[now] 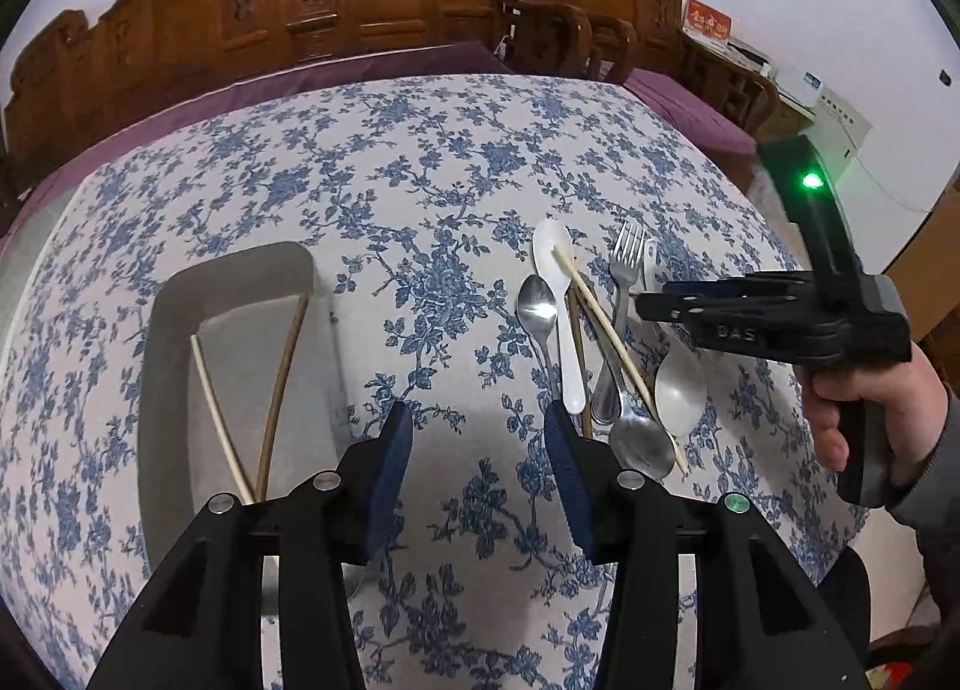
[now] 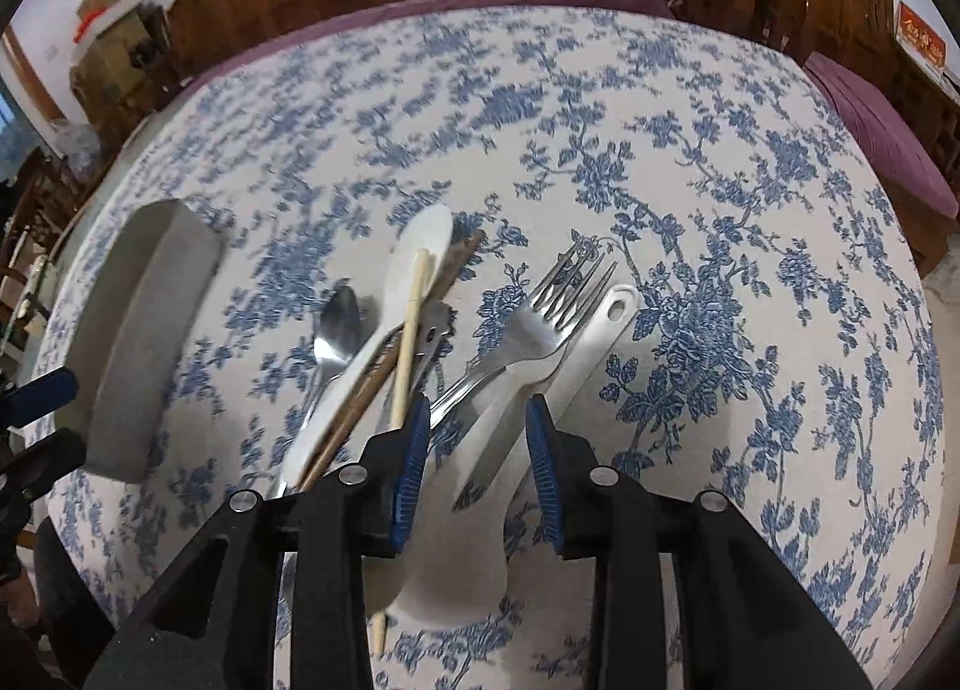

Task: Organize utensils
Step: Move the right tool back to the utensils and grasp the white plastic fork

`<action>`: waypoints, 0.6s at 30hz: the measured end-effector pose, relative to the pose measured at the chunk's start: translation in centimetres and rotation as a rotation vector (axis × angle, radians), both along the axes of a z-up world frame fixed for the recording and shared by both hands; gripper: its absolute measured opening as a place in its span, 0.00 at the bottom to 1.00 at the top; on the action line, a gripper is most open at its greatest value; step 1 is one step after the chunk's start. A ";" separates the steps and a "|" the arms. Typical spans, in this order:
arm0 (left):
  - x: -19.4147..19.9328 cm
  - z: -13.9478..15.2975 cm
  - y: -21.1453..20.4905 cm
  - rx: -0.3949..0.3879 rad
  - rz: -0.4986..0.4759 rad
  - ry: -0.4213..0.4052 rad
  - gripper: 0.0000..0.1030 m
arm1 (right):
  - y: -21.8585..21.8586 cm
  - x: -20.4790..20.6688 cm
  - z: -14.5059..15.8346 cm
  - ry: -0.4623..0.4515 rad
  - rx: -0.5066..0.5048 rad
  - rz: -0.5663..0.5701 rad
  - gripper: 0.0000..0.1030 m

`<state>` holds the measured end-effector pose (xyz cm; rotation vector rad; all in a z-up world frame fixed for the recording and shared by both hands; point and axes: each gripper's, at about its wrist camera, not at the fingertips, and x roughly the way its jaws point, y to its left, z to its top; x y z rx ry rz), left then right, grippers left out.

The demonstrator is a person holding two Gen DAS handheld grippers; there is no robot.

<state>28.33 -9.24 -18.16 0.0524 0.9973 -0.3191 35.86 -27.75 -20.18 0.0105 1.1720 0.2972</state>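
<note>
The surface (image 1: 444, 162) is covered with a white cloth printed with blue flowers. On it lies a grey rectangular tray with rounded corners (image 1: 180, 306), and inside this tray rest two chopsticks, one pale (image 1: 219, 420) and one dark brown (image 1: 282, 384), which come close together at their near ends.

To the right of the tray, well apart from it, the other utensils lie in a loose pile: a small shiny metal spoon (image 1: 538, 309), a long white plastic spoon (image 1: 555, 258), a pale wooden chopstick (image 1: 606, 324) lying across it, a dark chopstick (image 2: 384, 372) under it, a metal fork (image 1: 625, 258), a larger metal spoon (image 1: 642, 444) and a white spoon with a hole in its handle (image 2: 594, 330).

The left gripper (image 1: 478, 432) hangs over the bare cloth between the tray and the pile; its jaws are spread and nothing is between them.

The right gripper (image 2: 478, 420), held by a person's hand (image 1: 852, 396), points down over the right part of the pile. Its jaws stand apart, with the handles of the fork and the white holed spoon passing beneath the gap; the blue pads (image 2: 414, 450) do not press on them.
</note>
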 end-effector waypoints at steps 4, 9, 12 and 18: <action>0.4 -0.7 -0.2 -0.004 -0.010 0.010 0.42 | 0.6 0.9 -1.2 0.034 -0.054 0.002 0.34; 1.0 -1.5 -0.6 -0.010 -0.025 0.023 0.42 | 1.2 1.1 -1.0 0.035 -0.105 0.019 0.24; 1.2 -2.0 -1.0 -0.013 -0.035 0.035 0.42 | 1.0 1.0 -1.0 0.043 -0.135 0.014 0.10; 1.3 -2.6 -1.8 -0.012 -0.045 0.056 0.42 | 0.4 -0.2 0.5 0.023 -0.130 0.008 0.10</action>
